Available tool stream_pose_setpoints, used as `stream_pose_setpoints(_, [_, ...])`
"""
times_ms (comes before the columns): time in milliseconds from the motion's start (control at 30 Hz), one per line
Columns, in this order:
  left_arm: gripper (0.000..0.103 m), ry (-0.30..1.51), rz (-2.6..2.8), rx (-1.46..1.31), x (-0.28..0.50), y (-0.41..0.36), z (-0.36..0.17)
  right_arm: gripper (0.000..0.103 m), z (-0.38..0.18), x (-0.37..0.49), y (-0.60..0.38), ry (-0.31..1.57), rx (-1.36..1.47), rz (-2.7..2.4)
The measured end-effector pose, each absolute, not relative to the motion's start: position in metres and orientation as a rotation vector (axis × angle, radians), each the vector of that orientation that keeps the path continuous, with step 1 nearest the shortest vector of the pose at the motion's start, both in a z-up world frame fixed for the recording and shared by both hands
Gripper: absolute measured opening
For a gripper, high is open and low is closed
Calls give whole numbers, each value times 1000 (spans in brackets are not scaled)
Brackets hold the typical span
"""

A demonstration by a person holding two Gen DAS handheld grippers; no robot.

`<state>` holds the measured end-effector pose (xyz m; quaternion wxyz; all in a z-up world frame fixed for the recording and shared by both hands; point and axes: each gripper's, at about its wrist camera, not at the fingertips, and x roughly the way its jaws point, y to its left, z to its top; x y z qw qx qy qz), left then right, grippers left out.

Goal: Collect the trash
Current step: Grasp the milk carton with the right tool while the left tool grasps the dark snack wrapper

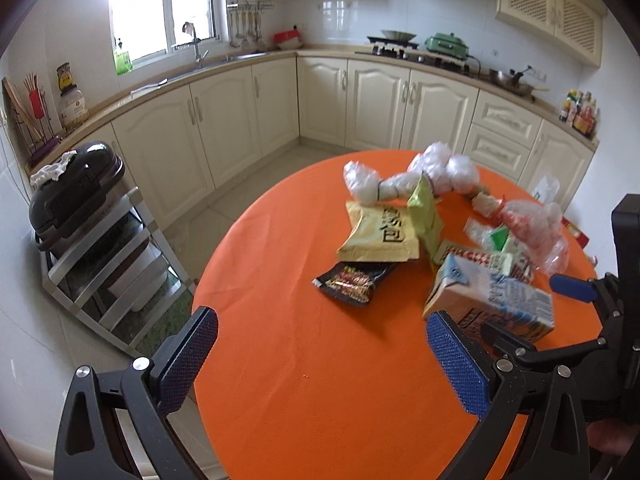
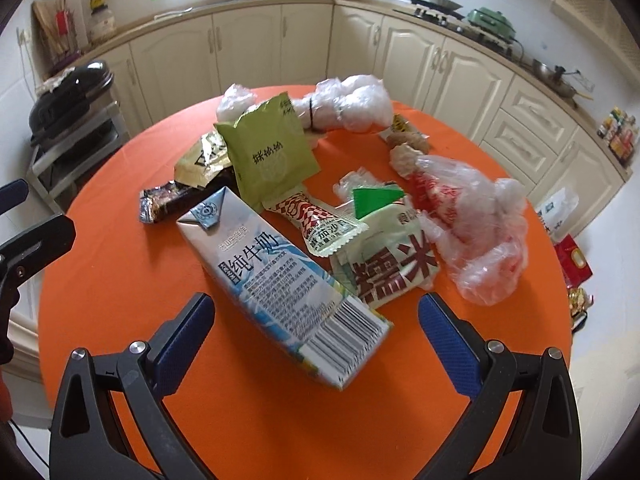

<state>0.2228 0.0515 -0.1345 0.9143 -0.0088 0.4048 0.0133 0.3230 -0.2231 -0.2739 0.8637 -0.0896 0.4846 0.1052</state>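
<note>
Currently, left gripper (image 1: 320, 360): jaws wide apart, empty, above the orange table (image 1: 320, 400).
Right gripper (image 2: 316, 340): jaws wide apart, empty; milk carton (image 2: 276, 280) at 12 o'clock.

— Where are we standing?

— In a home kitchen, we'd say. Cream cabinets (image 1: 224, 120) run under a counter that bends round the corner, with a sink and tap (image 1: 196, 46) below the window (image 1: 160, 4).

— Anything for cooking?

— We see a gas hob with a wok (image 1: 396, 36), a green electric pot (image 1: 448, 44), hanging utensils (image 1: 246, 26) and sauce bottles (image 1: 580, 110) at the counter's right end.
</note>
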Motion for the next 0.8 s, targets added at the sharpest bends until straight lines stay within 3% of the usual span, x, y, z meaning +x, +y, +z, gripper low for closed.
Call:
stream_pose_setpoints(33, [102, 840, 32, -12, 227, 52, -137, 96, -277, 327, -222, 1027, -186, 243])
stream_pose_setpoints(100, [102, 855, 38, 0, 236, 52, -140, 79, -282, 332, -221, 1056, -163, 293])
stream_pose_setpoints(200, [102, 869, 42, 19, 243, 53, -149, 65, -285, 335, -216, 1067, -166, 354])
stream_pose_setpoints(533, [102, 890, 33, 80, 272, 33, -180, 64, -289, 355, -196, 1084, -200, 454])
stream_pose_setpoints(600, [102, 892, 29, 90, 279, 32, -183, 46, -292, 355, -191, 1096, -222, 483])
stream_pose_setpoints(633, [102, 891, 26, 95, 281, 31, -184, 43, -292, 354, -191, 1090, -220, 489])
stream_pose_setpoints(800, [102, 920, 0, 137, 306, 25, -198, 42, -291, 340, -216, 1083, -118, 452])
